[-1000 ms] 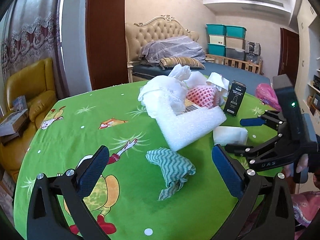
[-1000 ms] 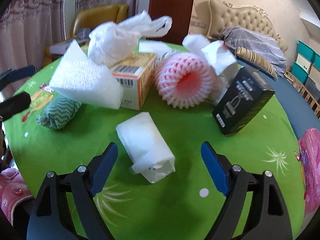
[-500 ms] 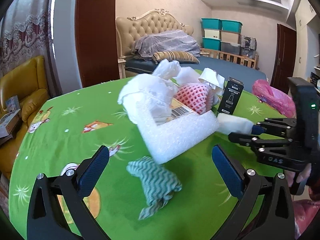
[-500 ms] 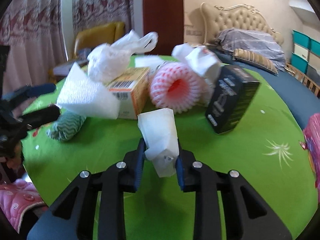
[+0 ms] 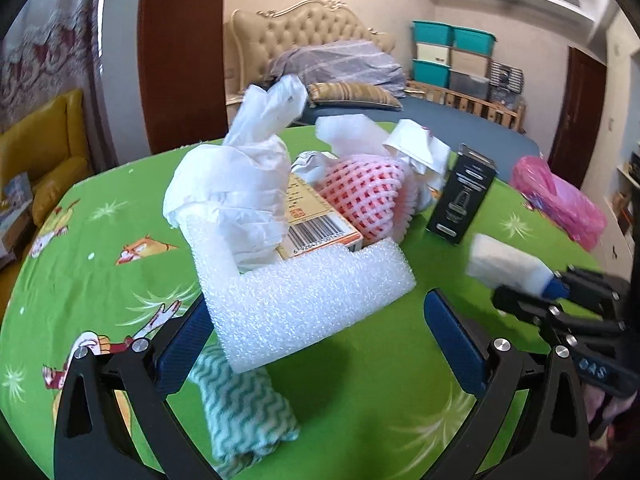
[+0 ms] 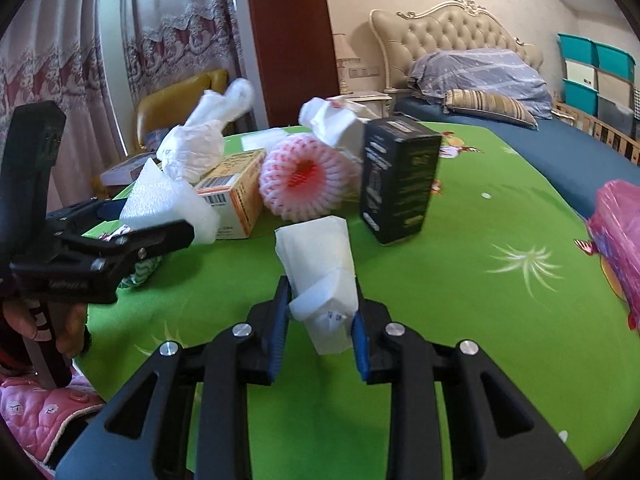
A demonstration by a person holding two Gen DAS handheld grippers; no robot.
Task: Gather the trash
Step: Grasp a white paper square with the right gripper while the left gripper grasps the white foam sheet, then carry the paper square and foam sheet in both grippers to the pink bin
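Observation:
My right gripper [image 6: 319, 322] is shut on a folded white paper packet [image 6: 320, 272] and holds it above the green tablecloth [image 6: 500, 320]; the packet also shows in the left wrist view [image 5: 506, 264]. My left gripper [image 5: 316, 344] is open, its jaws either side of an L-shaped white foam piece [image 5: 304, 300], with a teal striped cloth [image 5: 244, 404] lying below it. Behind the foam lie a white plastic bag [image 5: 240, 192], an orange carton [image 5: 320, 220], a pink fruit net [image 5: 368, 196] and a black box [image 5: 460, 196].
A pink plastic bag [image 5: 560, 200] lies at the table's right edge. The table is round, with a bed [image 6: 520, 120] behind it and a yellow armchair [image 5: 52, 152] at the left. The left gripper also shows in the right wrist view [image 6: 132, 220].
My right gripper closed on the white packet and lifted it off the table. My left gripper moved forward, so the foam piece now sits between its open jaws.

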